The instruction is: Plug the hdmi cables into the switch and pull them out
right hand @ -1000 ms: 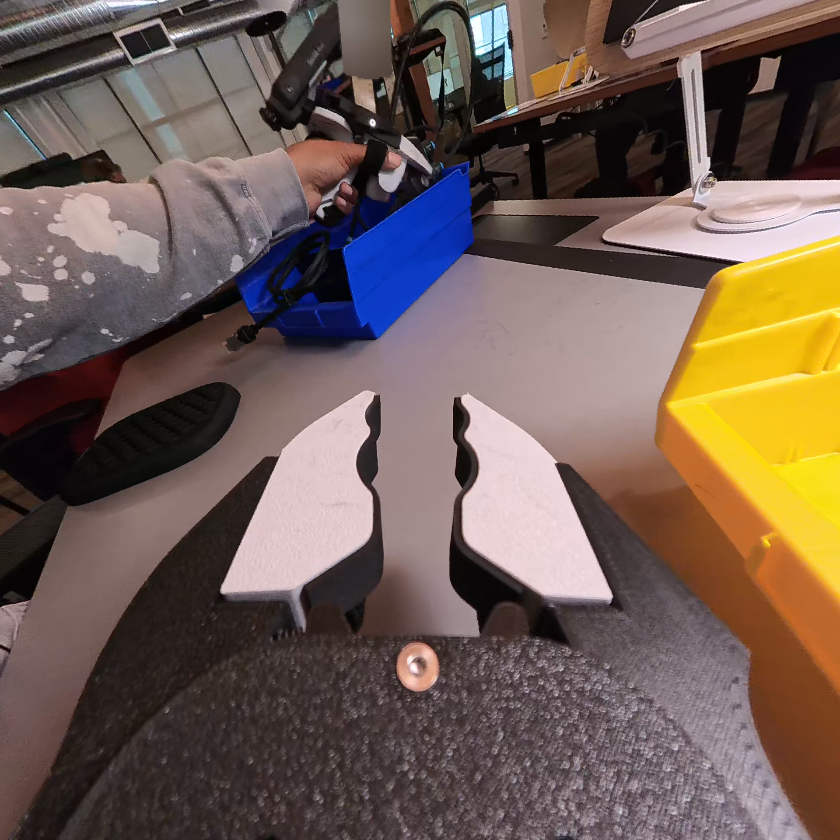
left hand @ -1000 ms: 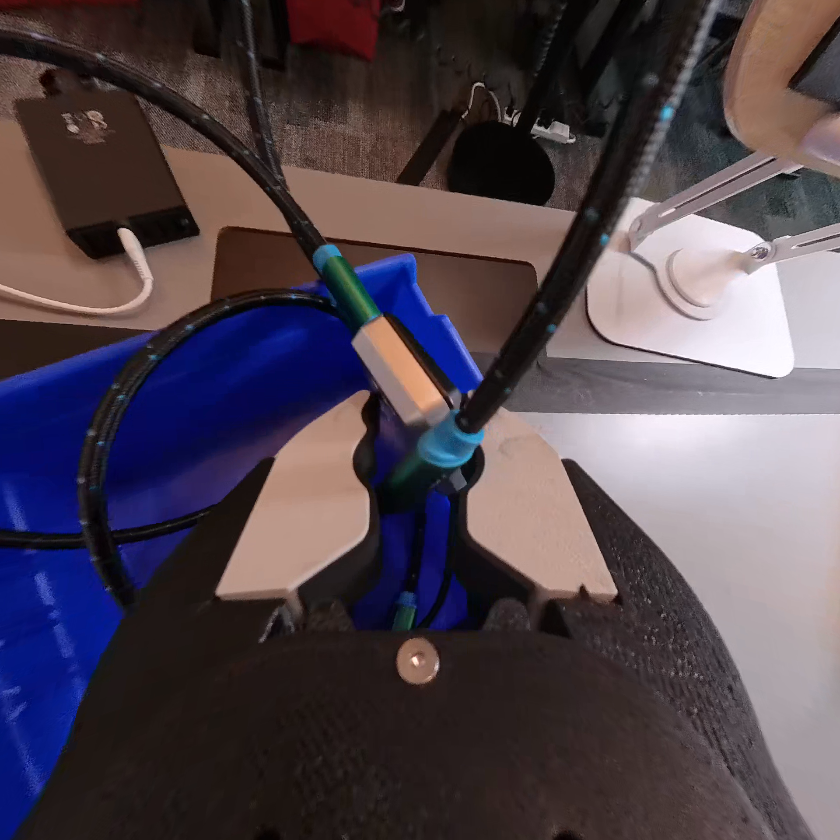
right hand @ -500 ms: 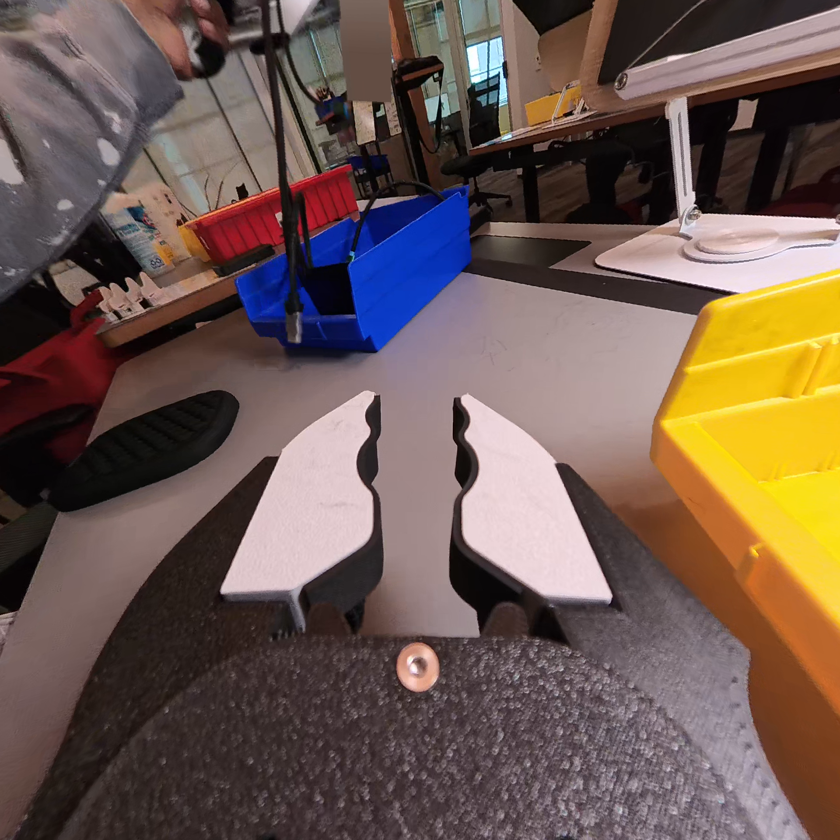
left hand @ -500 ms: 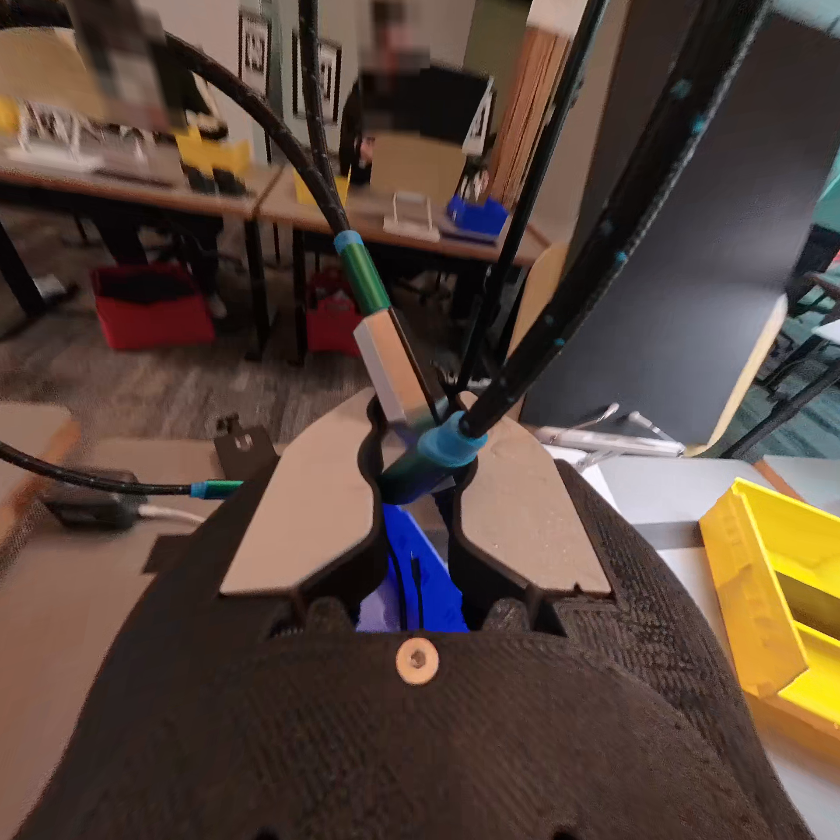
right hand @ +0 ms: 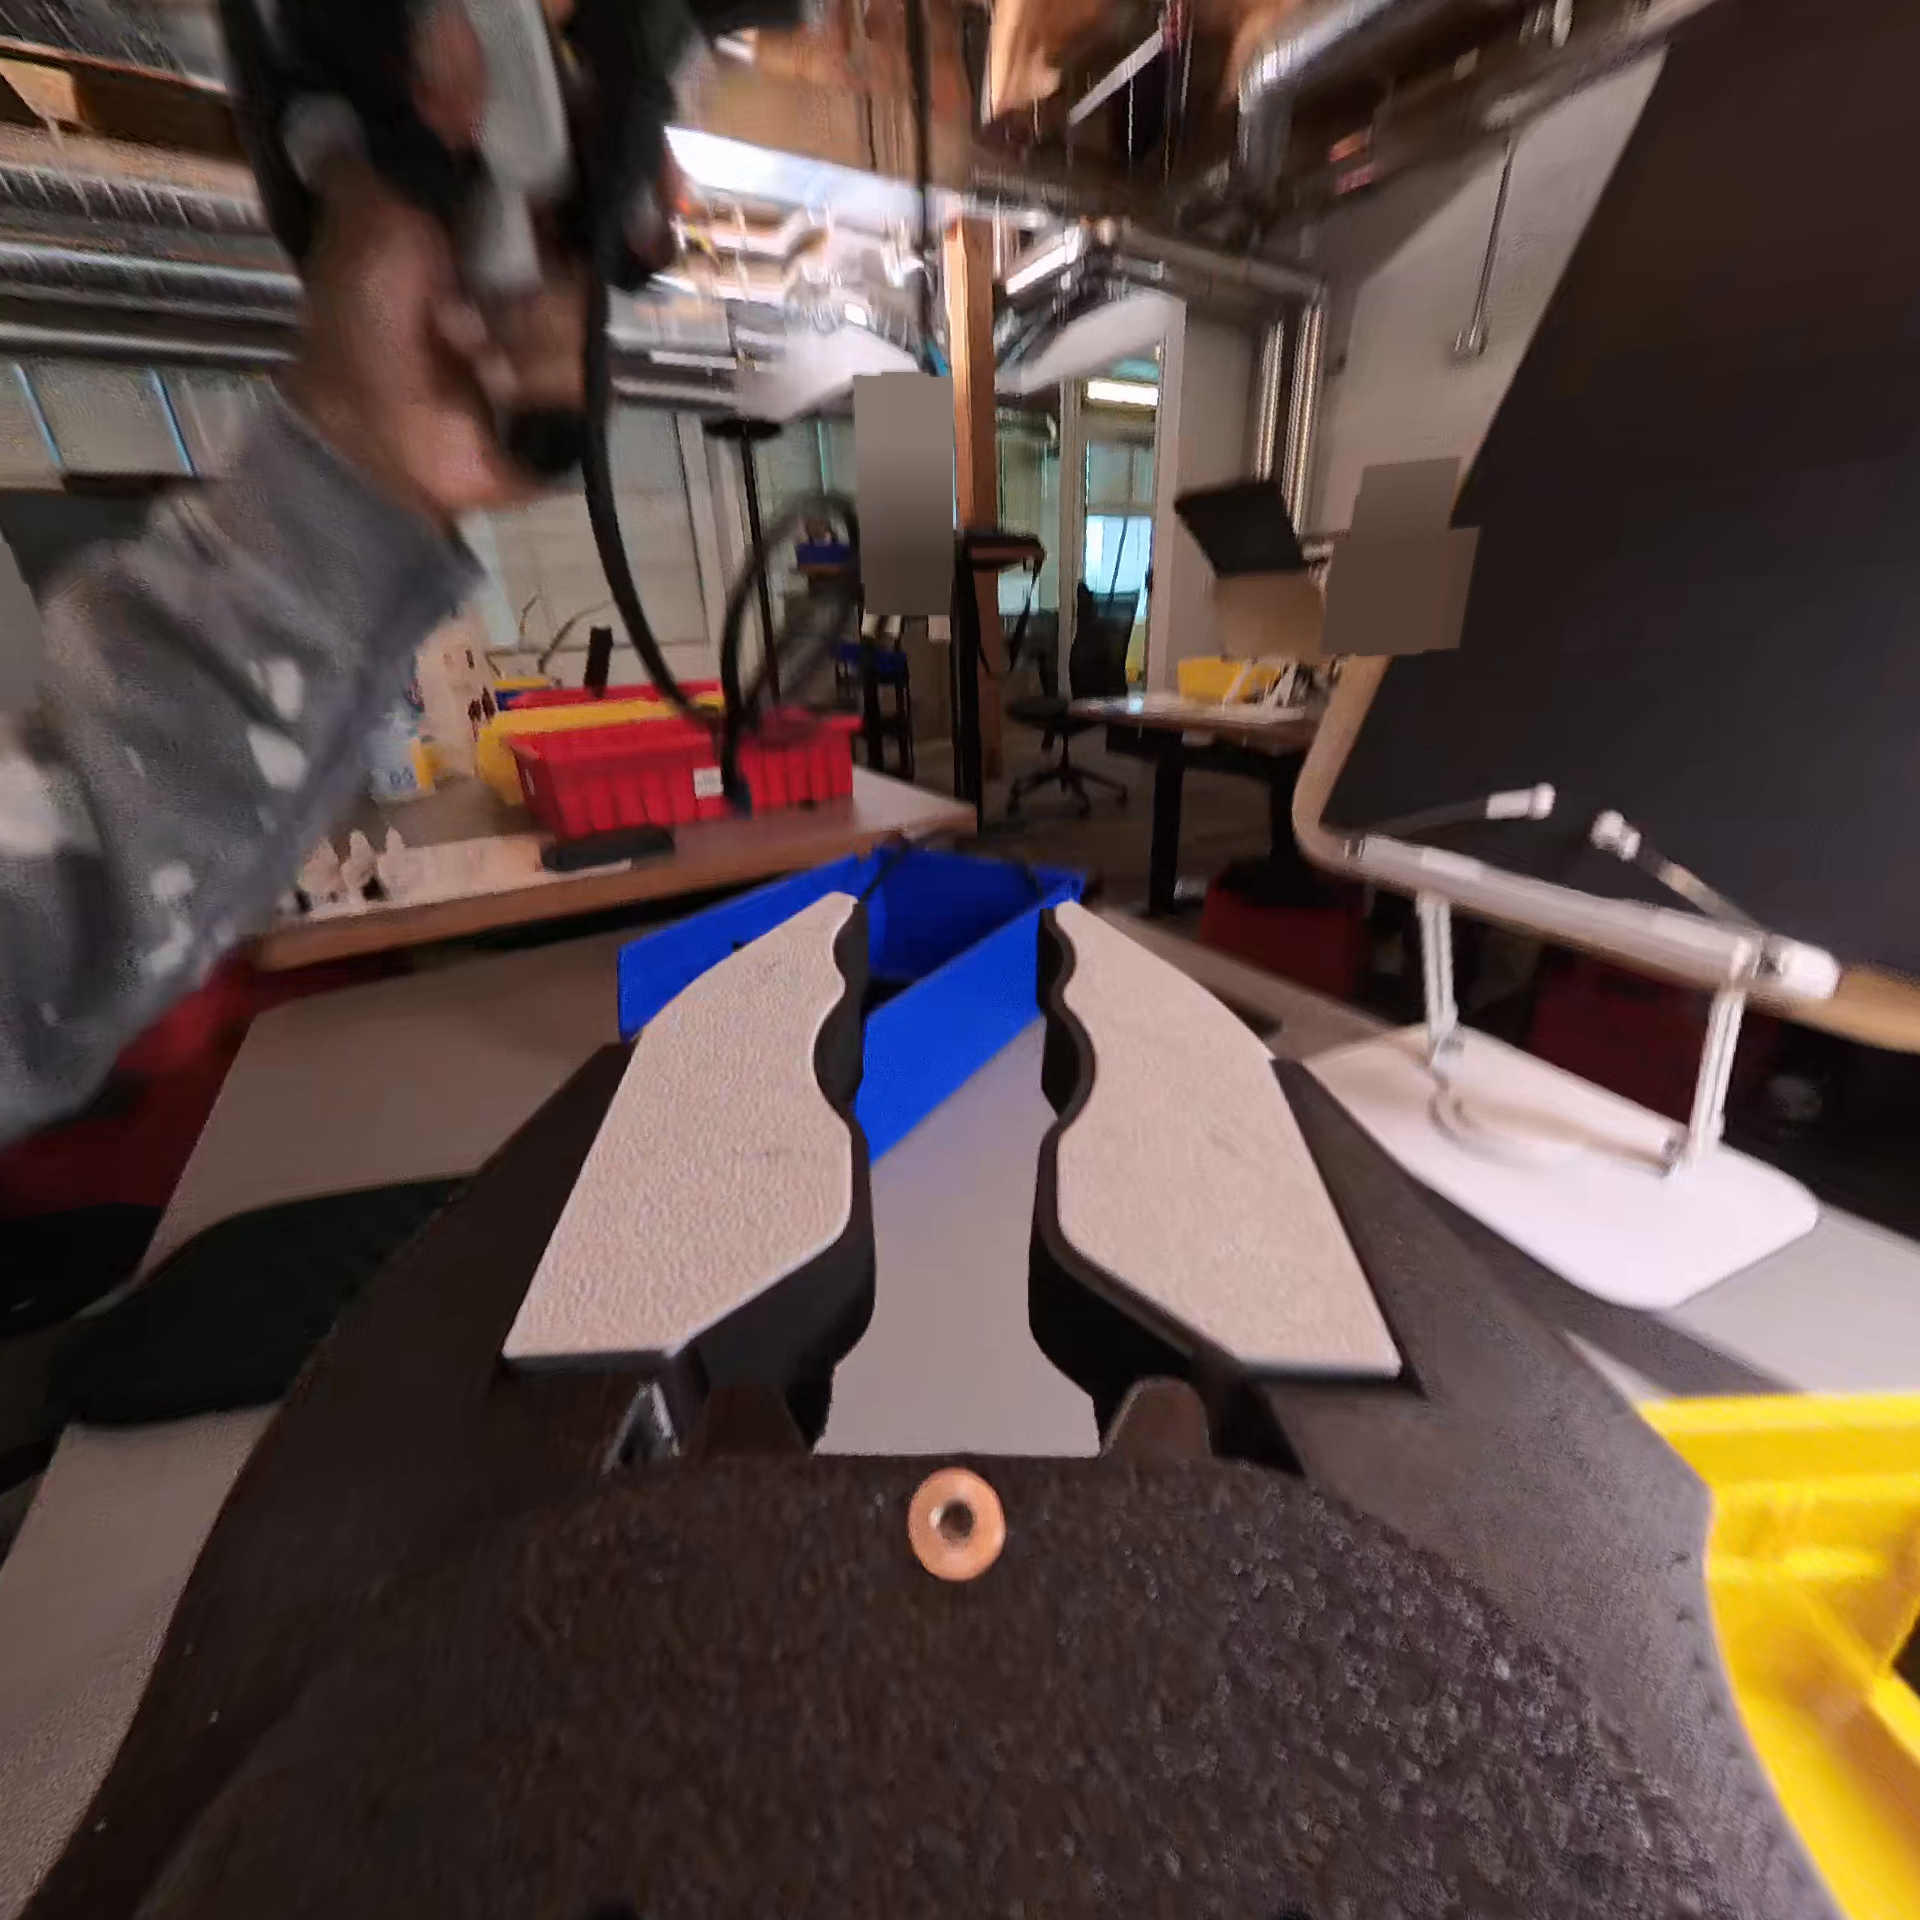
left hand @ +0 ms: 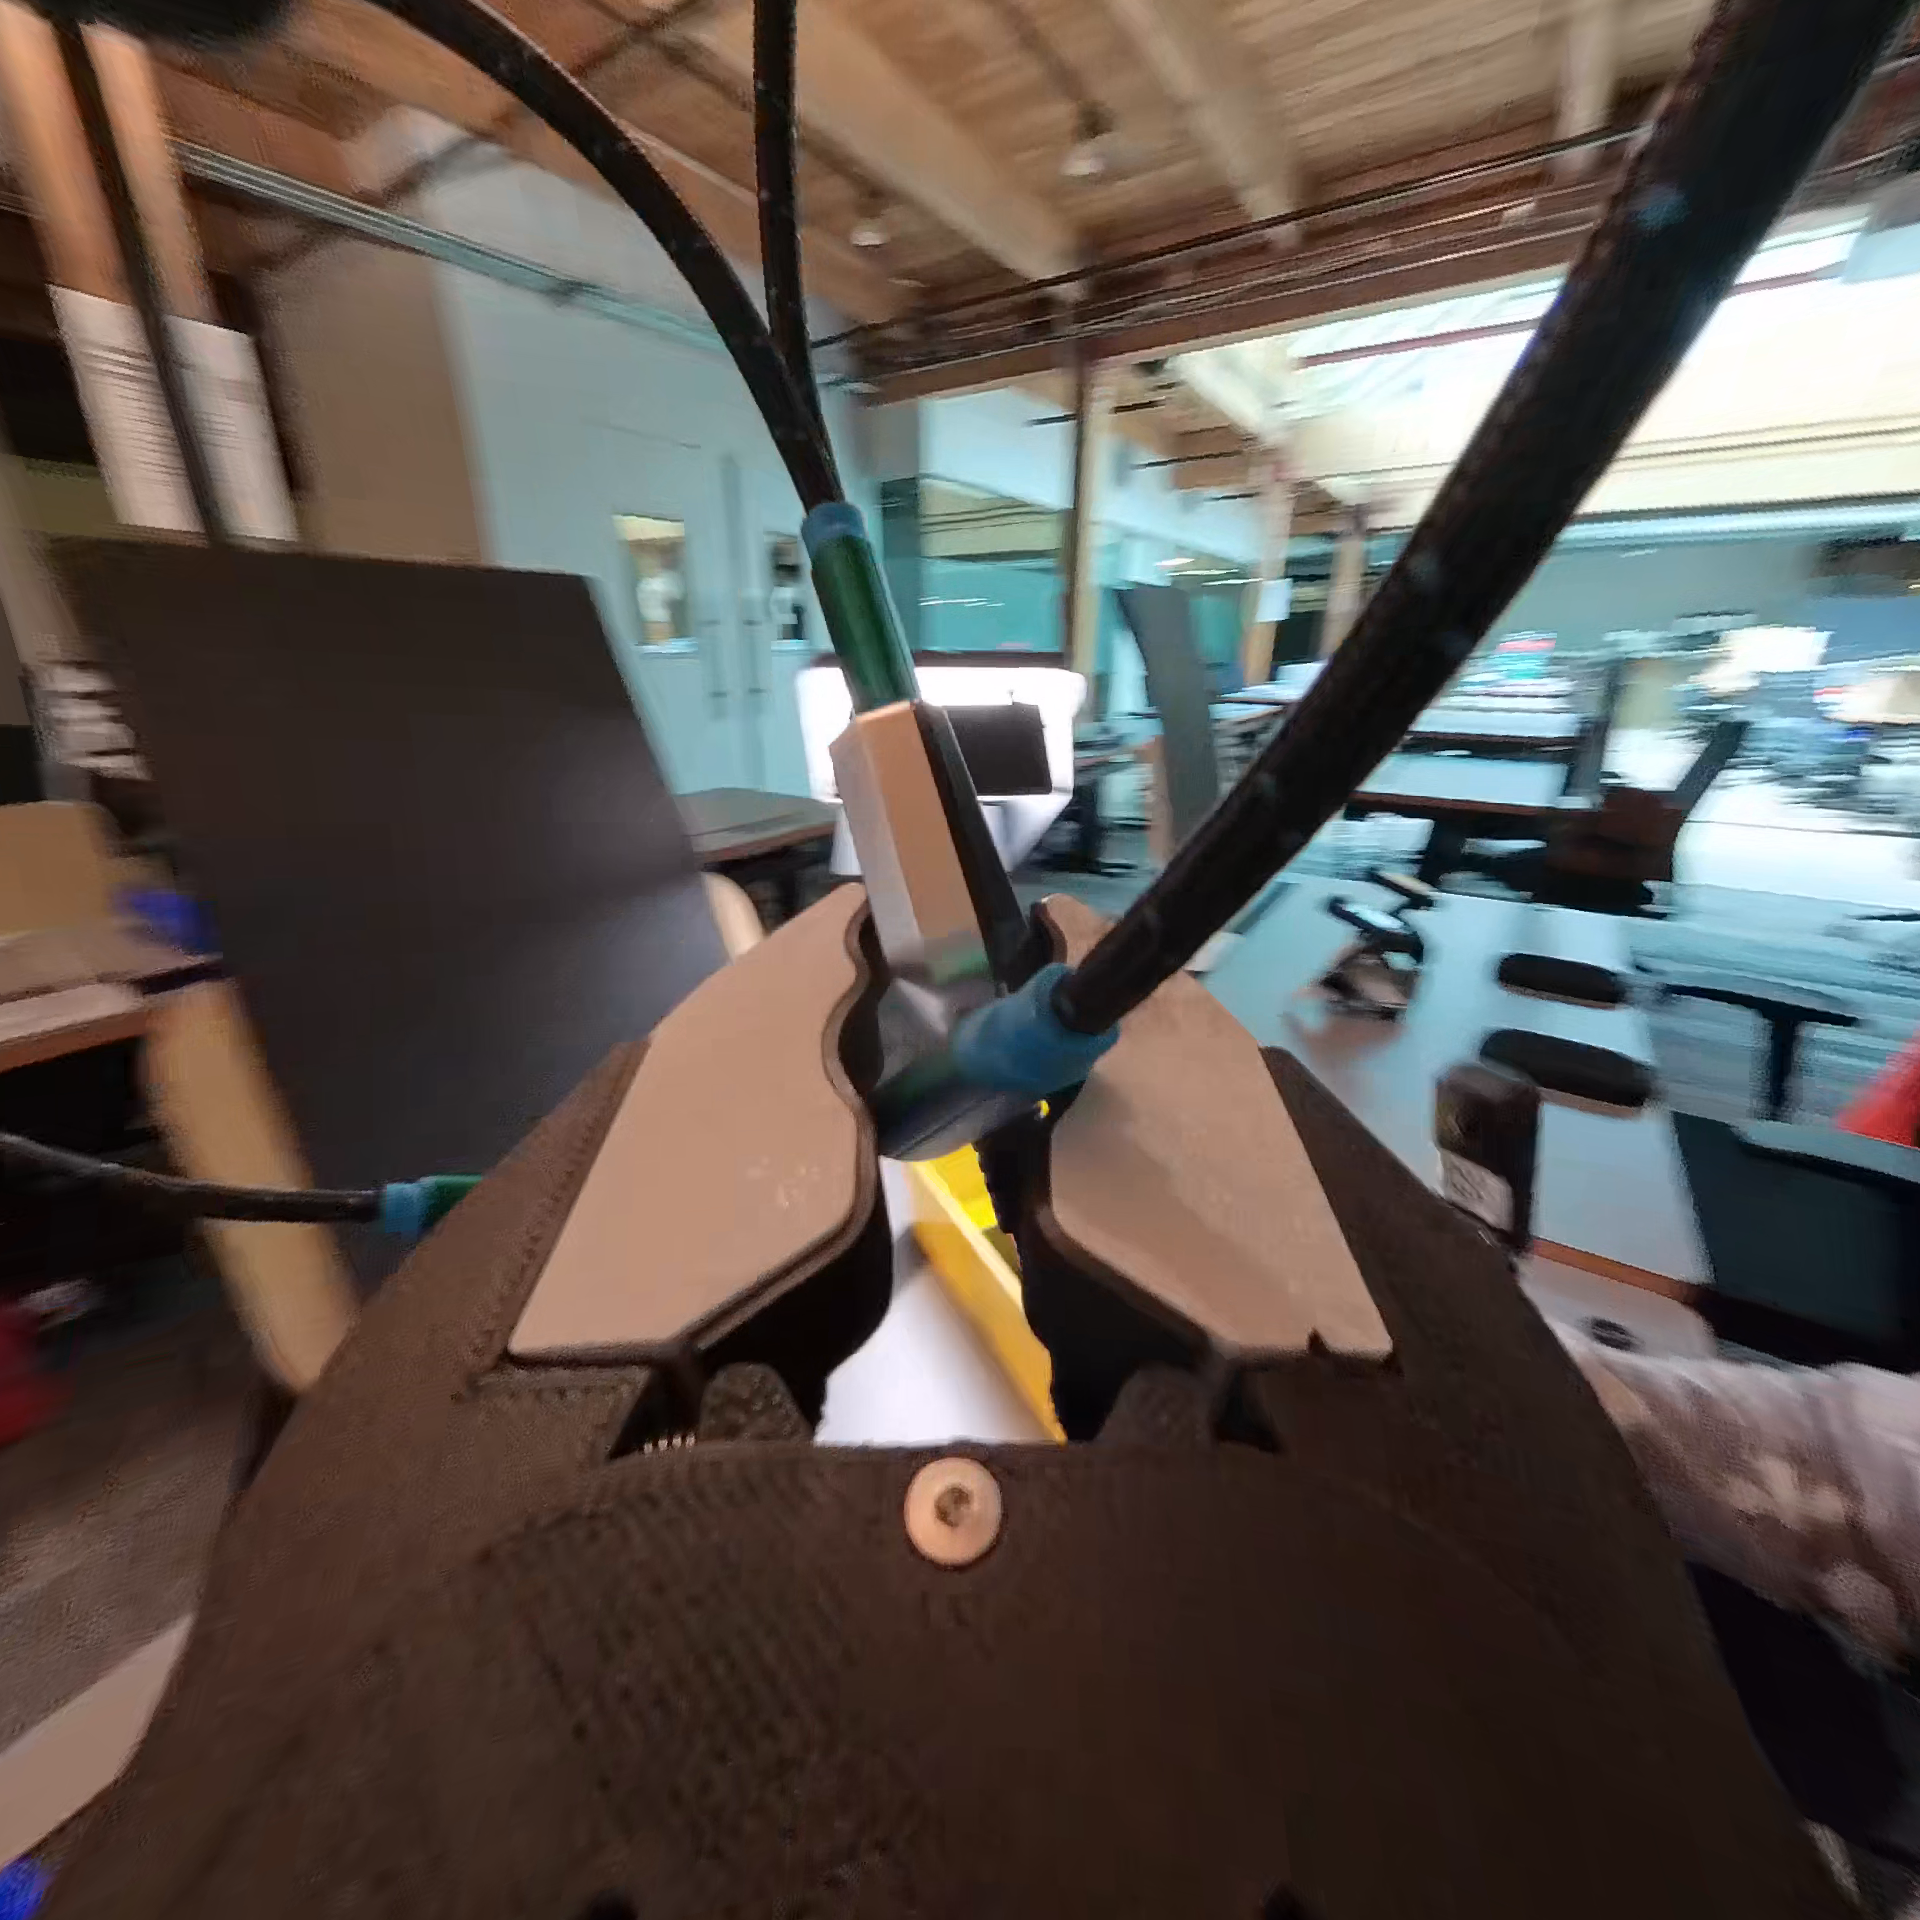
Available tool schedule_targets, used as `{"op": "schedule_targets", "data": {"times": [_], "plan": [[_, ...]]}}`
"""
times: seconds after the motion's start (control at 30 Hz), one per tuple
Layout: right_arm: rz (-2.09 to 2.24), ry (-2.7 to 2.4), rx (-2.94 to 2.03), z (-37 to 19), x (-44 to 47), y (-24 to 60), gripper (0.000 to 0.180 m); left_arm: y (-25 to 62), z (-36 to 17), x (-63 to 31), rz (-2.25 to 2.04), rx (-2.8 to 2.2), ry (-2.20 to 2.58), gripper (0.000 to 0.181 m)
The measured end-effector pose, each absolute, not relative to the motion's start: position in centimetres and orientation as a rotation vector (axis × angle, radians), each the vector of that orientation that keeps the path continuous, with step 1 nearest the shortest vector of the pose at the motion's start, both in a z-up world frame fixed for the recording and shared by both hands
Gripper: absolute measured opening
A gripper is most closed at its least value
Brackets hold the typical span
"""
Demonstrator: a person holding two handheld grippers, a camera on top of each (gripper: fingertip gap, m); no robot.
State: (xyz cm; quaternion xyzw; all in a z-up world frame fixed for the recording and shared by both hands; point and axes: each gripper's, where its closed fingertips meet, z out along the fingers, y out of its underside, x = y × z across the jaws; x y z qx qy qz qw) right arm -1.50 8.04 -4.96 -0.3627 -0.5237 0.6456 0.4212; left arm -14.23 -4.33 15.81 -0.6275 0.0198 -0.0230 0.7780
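While we look along the right gripper [right hand: 951,966], the grey table [right hand: 395,1070] serves as our landmark, the largest thing in sight. On its far part sits the blue bin [right hand: 935,1029], open-topped, seen between the two pale fingers. At the table's right edge stands a white stand base [right hand: 1621,1195], carrying a dark panel [right hand: 1714,520] above it. A yellow bin [right hand: 1829,1538] shows at the table's near right corner. Over the table's left side we see a hand [right hand: 416,343] in a spotted grey sleeve [right hand: 187,748], raised high and blurred, with black cable [right hand: 613,540] hanging from it toward the table. Our right tongs stand parted, with a clear gap and nothing between the fingers.

Held well above the table, our left gripper [left hand: 956,1013] is closed on the plug end of an hdmi cable [left hand: 1455,540], its blue collar [left hand: 1023,1039] wedged at the fingertips. A second silver plug [left hand: 899,831] with a green sleeve leans just beside it, touching the tips; we cannot tell whether it is also pinched. The switch is not visible to us.
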Motion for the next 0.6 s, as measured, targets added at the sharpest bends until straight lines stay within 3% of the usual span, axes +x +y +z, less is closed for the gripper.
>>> {"op": "schedule_targets", "data": {"times": [0.13,0.3,0.6], "plan": [[1.595,-1.285,-0.854,2.8,-1.5,6.2,0.034,0.1,9.9,-8.3,-0.285,-1.282,0.179,0.026],[1.717,-1.372,-0.819,4.4,-3.2,3.1,0.051,1.9,5.7,-3.9,-0.494,-1.175,0.281,0.027],[1.962,-1.396,-0.714,3.1,-5.2,0.9,0.027,1.9,2.1,-3.5,-0.59,-1.163,0.375,0.028]]}}
